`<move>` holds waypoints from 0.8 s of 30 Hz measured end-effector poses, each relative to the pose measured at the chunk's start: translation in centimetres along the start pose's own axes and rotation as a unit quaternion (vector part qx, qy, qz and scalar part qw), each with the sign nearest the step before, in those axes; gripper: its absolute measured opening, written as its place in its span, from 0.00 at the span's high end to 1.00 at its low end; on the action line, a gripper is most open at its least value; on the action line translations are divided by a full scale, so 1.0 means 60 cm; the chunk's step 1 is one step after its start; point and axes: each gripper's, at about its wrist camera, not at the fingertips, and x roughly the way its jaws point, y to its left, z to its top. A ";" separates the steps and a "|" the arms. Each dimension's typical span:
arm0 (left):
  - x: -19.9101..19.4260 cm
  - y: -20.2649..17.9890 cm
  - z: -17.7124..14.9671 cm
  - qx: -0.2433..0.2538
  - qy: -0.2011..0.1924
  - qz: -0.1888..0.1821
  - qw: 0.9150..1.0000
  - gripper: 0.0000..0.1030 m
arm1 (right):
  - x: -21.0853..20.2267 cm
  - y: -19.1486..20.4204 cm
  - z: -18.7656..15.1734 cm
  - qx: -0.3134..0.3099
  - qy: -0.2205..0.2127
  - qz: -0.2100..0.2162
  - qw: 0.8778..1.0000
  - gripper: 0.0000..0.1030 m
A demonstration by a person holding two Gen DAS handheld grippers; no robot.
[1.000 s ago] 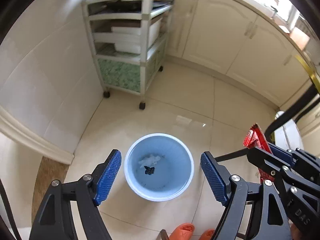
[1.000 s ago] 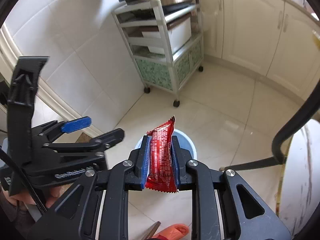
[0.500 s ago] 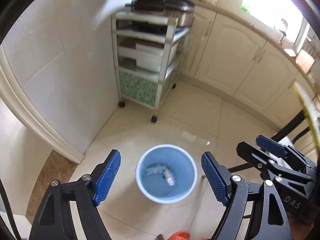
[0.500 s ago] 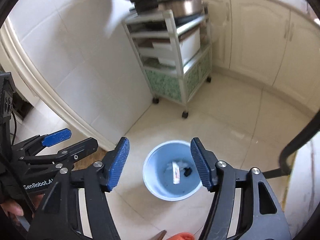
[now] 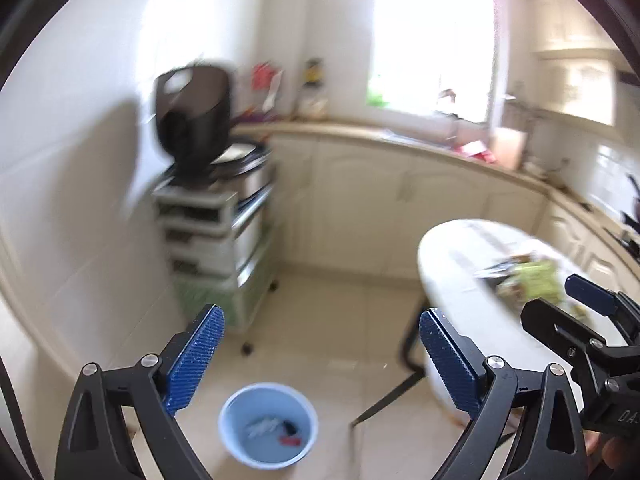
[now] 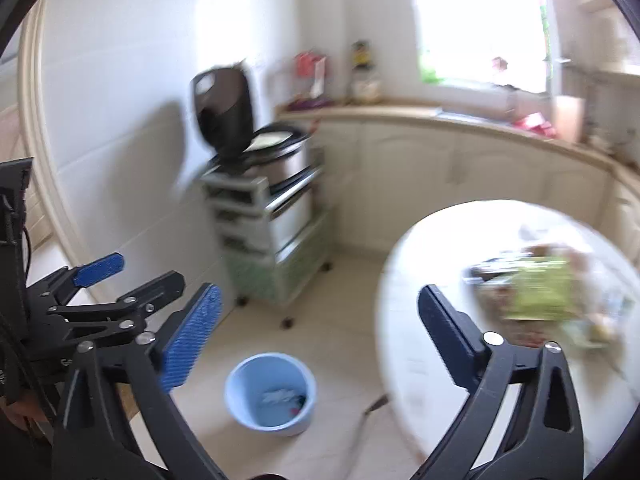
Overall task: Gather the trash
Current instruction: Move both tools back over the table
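A light blue trash bin stands on the tiled floor, also in the right wrist view. It holds a red wrapper, white paper and a dark scrap. My left gripper is open and empty, high above the bin. My right gripper is open and empty, raised beside the round white table. A blurred pile of trash with a green wrapper lies on the table, also in the left wrist view.
A wheeled white shelf cart with an open black cooker on top stands against the tiled wall. Cream cabinets and a cluttered counter run along the back under a bright window. Black table legs stand near the bin.
The right gripper opened and dropped the red wrapper into the bin. Both grippers have since lifted and tilted up, bringing the table and its trash into view.
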 end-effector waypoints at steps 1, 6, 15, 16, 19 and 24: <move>-0.010 -0.029 0.002 0.013 -0.007 -0.012 1.000 0.04 | -0.020 -0.017 0.000 0.005 -0.007 -0.010 1.000 0.01; -0.059 -0.172 -0.011 0.073 -0.029 -0.067 0.995 0.01 | -0.128 -0.128 -0.010 0.040 -0.045 -0.080 0.995 0.00; 0.008 -0.341 0.003 0.166 -0.030 -0.107 0.980 0.01 | -0.220 -0.295 -0.039 0.098 -0.061 -0.159 0.980 0.00; 0.018 -0.358 0.003 0.173 -0.029 -0.106 0.979 0.01 | -0.220 -0.311 -0.041 0.104 -0.058 -0.167 0.979 0.00; 0.093 -0.402 0.015 0.190 -0.020 -0.094 0.977 0.01 | -0.218 -0.353 -0.050 0.119 -0.054 -0.180 0.975 0.00; 0.206 -0.453 0.033 0.201 0.005 -0.084 0.976 0.01 | -0.206 -0.418 -0.082 0.136 -0.034 -0.196 0.971 0.00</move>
